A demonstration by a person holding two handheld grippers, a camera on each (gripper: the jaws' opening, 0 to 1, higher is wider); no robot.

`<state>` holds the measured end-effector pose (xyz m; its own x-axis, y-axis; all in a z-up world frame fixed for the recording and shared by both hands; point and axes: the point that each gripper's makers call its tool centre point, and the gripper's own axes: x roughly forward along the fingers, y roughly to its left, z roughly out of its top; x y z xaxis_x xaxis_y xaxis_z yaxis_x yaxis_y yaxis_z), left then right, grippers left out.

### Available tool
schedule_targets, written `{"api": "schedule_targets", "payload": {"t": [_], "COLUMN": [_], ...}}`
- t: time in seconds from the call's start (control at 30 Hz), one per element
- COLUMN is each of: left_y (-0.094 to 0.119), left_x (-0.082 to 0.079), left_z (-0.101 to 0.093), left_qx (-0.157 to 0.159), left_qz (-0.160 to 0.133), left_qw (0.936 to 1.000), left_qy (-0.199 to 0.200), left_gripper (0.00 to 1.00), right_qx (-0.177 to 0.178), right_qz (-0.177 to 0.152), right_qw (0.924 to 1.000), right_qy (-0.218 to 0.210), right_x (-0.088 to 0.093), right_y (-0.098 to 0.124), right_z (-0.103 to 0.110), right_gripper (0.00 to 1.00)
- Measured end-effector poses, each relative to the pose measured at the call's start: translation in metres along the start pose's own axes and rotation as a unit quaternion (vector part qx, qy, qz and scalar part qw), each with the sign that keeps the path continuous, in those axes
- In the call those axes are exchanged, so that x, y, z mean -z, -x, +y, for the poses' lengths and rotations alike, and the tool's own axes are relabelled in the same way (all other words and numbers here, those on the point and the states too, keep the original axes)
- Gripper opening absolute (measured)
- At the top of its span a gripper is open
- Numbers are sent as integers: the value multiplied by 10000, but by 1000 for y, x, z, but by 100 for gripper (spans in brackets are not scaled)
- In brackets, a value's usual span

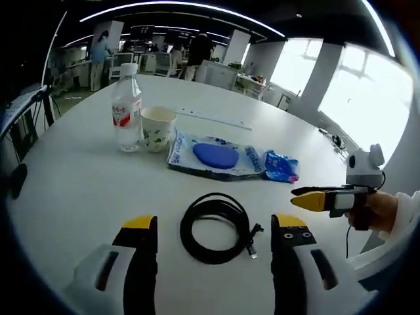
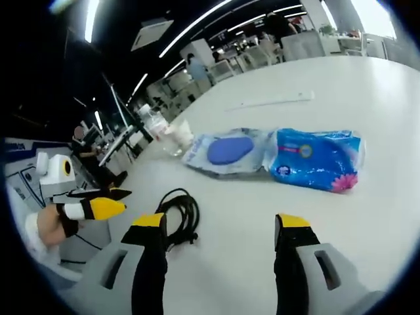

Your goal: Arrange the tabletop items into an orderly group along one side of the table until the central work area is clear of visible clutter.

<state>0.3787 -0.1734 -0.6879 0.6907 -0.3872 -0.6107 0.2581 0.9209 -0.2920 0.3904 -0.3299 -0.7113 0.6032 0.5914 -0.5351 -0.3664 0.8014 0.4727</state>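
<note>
A coiled black cable lies on the white table, just ahead of my left gripper, whose jaws stand open and hold nothing. Behind the coil lie a clear bag with a blue oval thing and a blue tissue pack. A water bottle and a paper cup stand upright side by side at the back left. My right gripper is open over bare table, with the cable to its left and the tissue pack and bag ahead. It enters the left gripper view from the right.
A long white strip lies flat beyond the cup. The left gripper, held in a hand, shows at the table's edge. Desks, chairs and people stand far behind the table. Windows are at the right.
</note>
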Motion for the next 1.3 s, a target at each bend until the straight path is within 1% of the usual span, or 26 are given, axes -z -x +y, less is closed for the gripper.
{"api": "schedule_targets", "payload": {"t": [0.07,0.13,0.23,0.37,0.47,0.57,0.73,0.87,1.0,1.17,1.3], "left_y": [-2,-4,-8,-12,-14,-17,-21,-25,-28,-32,-35], "left_x": [5,7,13,24,29,34,36,38,41,43,46], "left_z": [4,6,9,16,18,19,20,22,26,27,28], "left_qx": [-51,-87,-105,-247,-256,-275,-241,-282,-307,-318,-327], "left_qz": [99,134,245,455,543,641,674,725,803,864,943], "left_qw": [9999,9999,9996,9986,9980,9973,9966,9959,9945,9938,9929], "left_qy": [-3,28,89,103,218,230,404,471,598,627,648], "left_gripper": [69,67,65,63,61,58,52,49,44,40,39], "right_qx": [-19,-28,-111,-117,-150,-204,-330,-383,-393,-454,-399], "right_qz": [42,73,204,395,421,558,759,880,1030,1191,1239], "right_qw": [10000,9999,9996,9988,9983,9972,9947,9927,9908,9892,9889], "right_qy": [27,75,170,251,372,448,610,726,783,724,724], "right_x": [2,3,8,15,16,19,23,26,31,37,37], "right_y": [-1,-3,-9,-17,-21,-30,-47,-58,-65,-71,-74], "right_z": [4,7,20,27,33,37,47,52,53,53,51], "right_gripper": [63,63,61,54,52,48,43,38,36,25,23]}}
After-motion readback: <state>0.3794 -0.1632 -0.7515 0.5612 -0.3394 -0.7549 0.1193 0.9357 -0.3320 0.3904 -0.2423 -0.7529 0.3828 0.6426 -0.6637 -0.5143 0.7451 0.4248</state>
